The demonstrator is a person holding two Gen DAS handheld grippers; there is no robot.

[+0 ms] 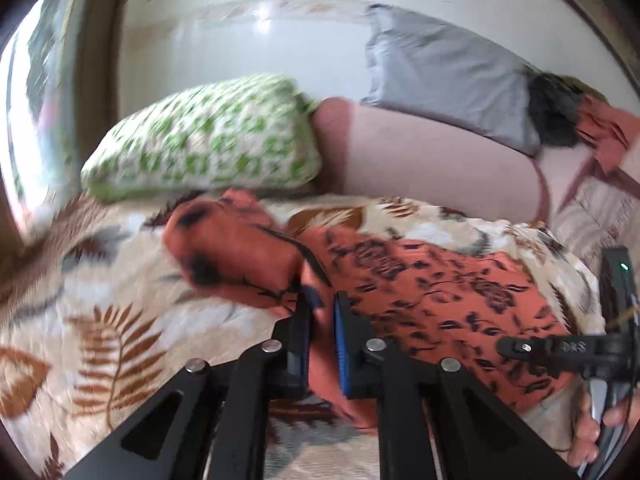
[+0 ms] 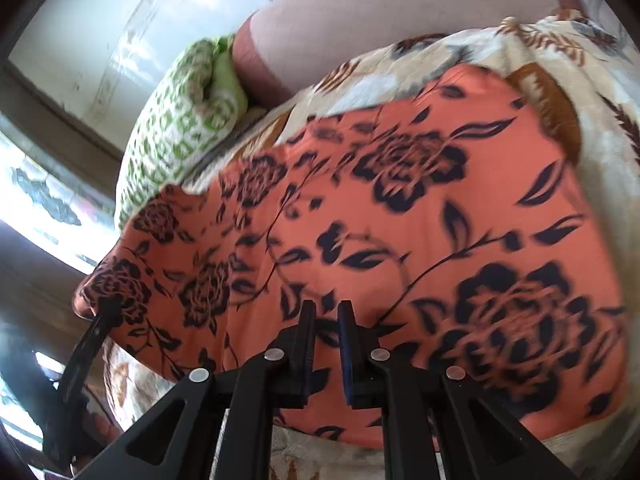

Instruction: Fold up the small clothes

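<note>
Fold in progress. The orange floral garment [image 2: 400, 208] lies on the bed [image 1: 100, 320]. Left gripper [image 1: 322, 312] clamps one lifted near edge; right gripper [image 2: 326, 320] appears clamped on the other, though blur obscures contact. Carry-over and flattening remain.

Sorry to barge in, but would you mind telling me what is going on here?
A person is folding an orange floral garment on a leaf-print bedspread, with a handheld gripper in each hand. The left gripper is shut on the cloth's edge, which is lifted off the bed there. The right gripper is shut on the near edge. A green patterned pillow lies behind.
</note>
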